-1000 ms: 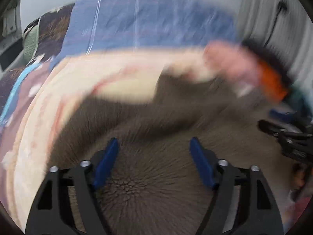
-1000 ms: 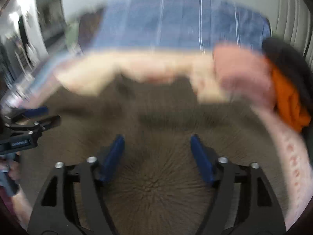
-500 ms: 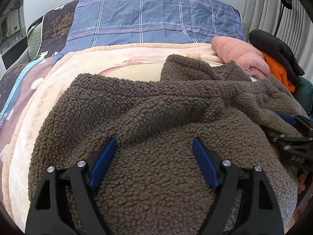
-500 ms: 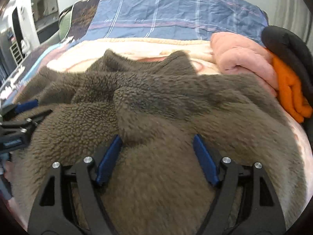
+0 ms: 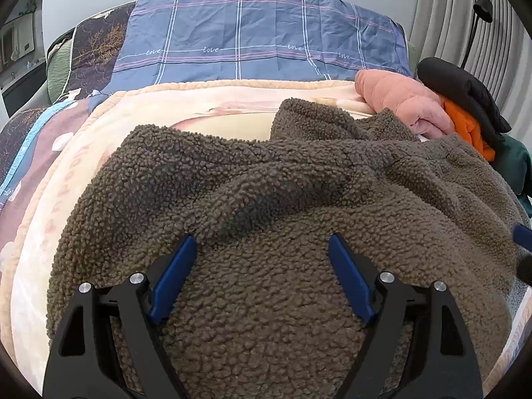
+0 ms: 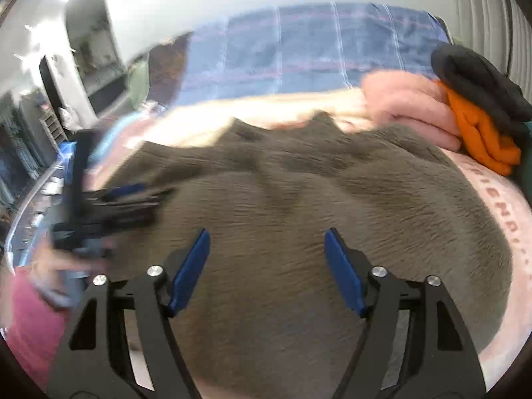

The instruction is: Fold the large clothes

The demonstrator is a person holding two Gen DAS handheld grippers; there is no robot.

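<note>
Lying rumpled and unfolded on the cream blanket (image 5: 139,106), the brown fleece garment (image 5: 266,199) waits beneath the released left gripper (image 5: 262,279) and the empty, closing right gripper (image 6: 267,269), folding barely begun.

Soft, even daylight; the left wrist view is sharp, the right smeared by motion blur, both edge-warped.

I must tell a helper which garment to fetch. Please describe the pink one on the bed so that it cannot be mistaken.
On the bed, find the blue checked cover at the far end and follow its near edge to the right. There the pink quilted garment lies rolled up, touching the grey-brown fleece garment. It is the only pale pink, smooth, padded piece; its right neighbours are an orange garment and a black garment.
</note>
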